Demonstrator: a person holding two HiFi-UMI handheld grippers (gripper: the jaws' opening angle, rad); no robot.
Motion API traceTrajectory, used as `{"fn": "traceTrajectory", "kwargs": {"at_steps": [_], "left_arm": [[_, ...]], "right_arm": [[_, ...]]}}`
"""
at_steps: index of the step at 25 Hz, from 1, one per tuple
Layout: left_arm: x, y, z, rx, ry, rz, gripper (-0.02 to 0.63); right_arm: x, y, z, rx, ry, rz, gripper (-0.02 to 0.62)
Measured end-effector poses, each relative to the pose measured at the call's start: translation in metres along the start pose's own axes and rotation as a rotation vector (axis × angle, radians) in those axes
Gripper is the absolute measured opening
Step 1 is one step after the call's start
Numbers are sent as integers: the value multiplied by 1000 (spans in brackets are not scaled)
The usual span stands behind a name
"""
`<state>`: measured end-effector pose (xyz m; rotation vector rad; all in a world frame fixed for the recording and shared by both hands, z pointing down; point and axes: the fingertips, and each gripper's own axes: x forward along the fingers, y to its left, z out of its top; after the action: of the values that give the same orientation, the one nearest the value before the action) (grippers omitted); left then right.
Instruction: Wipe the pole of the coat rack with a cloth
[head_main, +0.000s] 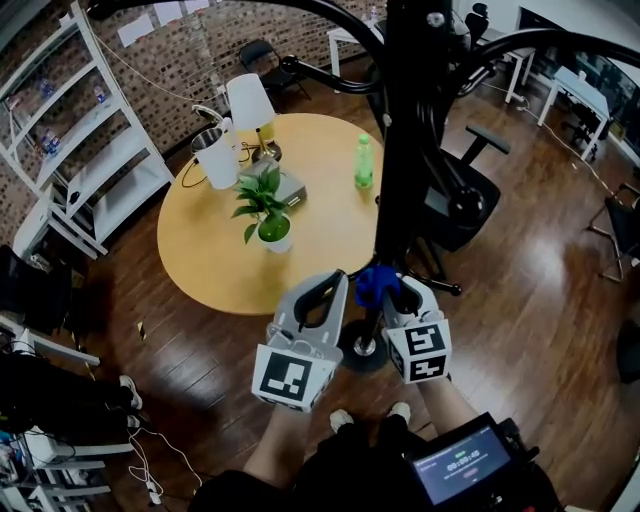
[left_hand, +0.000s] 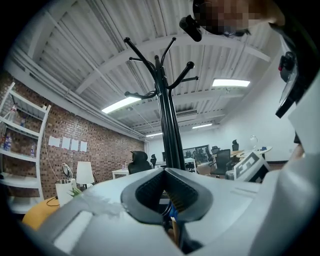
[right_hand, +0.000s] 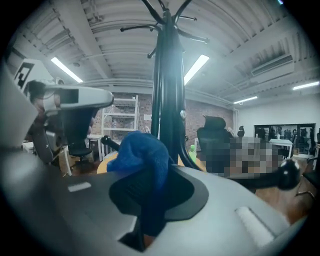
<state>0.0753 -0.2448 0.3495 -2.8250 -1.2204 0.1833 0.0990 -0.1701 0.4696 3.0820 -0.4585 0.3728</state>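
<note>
L tool (left_hand: 164, 171) closed, empty, just beside. R tool (head_main: 393, 292) clamped on blue cloth (head_main: 374, 284), which looks pressed to the coat rack pole (head_main: 405, 170) low, near its base. I reckon wiping's under way; upper pole prob. left to do.

The tall black metal coat rack pole (left_hand: 170, 130) rises straight beyond the grey left gripper (left_hand: 167, 196). The gripper's black ribbed pads meet low down, with what may be a sliver of blue cloth (left_hand: 173, 212) behind them. Left stand a red brick wall (left_hand: 100, 150), white metal shelving (left_hand: 25, 150) and a white table lamp (left_hand: 85, 172).
</note>
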Motion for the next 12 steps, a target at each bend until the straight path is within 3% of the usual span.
{"fn": "traceTrajectory", "kwargs": {"at_steps": [6, 12], "left_arm": [[-1, 1, 4, 3, -2, 11, 0], [3, 2, 24, 28, -34, 23, 0]], "right_arm": [[1, 1, 0, 20, 18, 13, 55], [-18, -2, 60, -22, -106, 31, 55]]}}
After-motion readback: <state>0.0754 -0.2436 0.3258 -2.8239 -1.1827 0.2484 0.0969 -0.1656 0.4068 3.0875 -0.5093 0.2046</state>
